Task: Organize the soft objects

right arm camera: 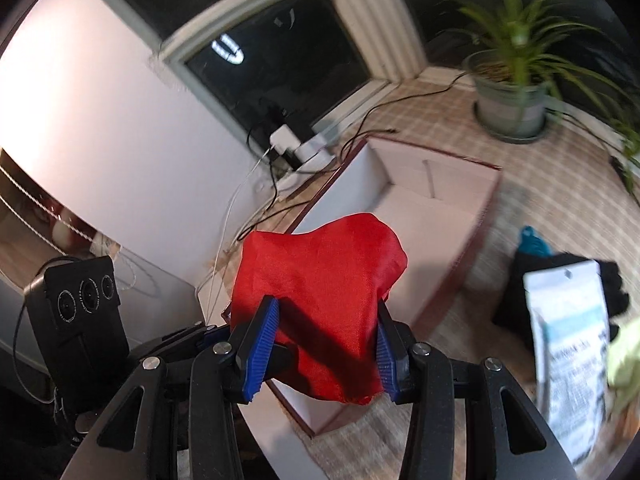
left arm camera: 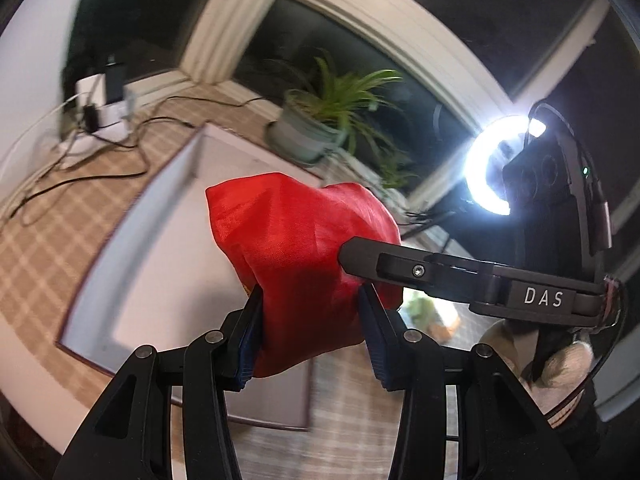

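**Q:** What are the two grippers doing?

**A:** Both are clamped on the same red fabric bundle. In the left wrist view, the left gripper pinches the bundle's lower part between its blue ribbed pads. The tip of the right gripper, marked "DAS", reaches in from the right and touches the cloth. In the right wrist view, the right gripper's blue pads press in on the bundle from either side, so its jaws are closed on the cloth too.

**Q:** Where is the bundle?

**A:** It is held up in the air above an open white cardboard box with a dark red rim. The box sits on a table covered in a beige checked cloth.

**Q:** What else is on the table?

**A:** Near the far edge stands a potted plant with long green leaves in a grey pot. Black cables trail toward a white charger block at the far left corner. To the right of the box lie a printed white pouch, something black beneath it, and a small blue item, too blurred to name. A glowing ring light shines beyond the right gripper.
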The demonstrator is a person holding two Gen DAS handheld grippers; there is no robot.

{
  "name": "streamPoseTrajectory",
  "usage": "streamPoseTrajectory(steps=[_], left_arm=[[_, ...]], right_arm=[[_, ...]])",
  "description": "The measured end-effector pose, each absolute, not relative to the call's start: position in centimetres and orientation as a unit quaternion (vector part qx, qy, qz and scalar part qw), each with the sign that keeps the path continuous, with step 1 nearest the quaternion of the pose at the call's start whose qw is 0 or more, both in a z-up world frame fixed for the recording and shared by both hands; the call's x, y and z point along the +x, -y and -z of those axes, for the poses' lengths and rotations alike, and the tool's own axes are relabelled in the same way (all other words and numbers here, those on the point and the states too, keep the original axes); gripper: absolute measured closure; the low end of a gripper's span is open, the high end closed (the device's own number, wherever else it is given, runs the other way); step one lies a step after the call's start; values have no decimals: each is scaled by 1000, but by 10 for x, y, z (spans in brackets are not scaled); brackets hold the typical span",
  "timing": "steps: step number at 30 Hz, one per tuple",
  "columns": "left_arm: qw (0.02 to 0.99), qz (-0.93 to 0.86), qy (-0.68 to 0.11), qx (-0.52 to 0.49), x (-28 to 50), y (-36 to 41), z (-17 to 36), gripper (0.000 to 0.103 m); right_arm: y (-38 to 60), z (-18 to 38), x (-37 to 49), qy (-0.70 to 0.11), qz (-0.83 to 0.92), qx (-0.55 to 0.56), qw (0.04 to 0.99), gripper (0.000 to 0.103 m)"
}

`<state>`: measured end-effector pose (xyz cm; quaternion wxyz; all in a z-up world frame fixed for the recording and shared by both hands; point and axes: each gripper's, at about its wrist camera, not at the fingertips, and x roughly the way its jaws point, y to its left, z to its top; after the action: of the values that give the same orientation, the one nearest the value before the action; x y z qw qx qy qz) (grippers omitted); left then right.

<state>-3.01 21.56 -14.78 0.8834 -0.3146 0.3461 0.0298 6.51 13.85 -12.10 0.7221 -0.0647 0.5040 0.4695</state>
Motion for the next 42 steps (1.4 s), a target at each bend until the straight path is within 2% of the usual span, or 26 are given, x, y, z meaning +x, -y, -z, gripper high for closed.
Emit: streamPoseTrajectory(steps=[17, 42], left_arm=[[858, -97, -385, -327, -41, -253, 175, 60], [869, -99, -368, -315, -54, -226, 155, 60]], right_arm=[[-191, 177, 79, -556, -475, -114, 673, 61], [-137, 156, 68, -529, -461, -74, 709, 59]])
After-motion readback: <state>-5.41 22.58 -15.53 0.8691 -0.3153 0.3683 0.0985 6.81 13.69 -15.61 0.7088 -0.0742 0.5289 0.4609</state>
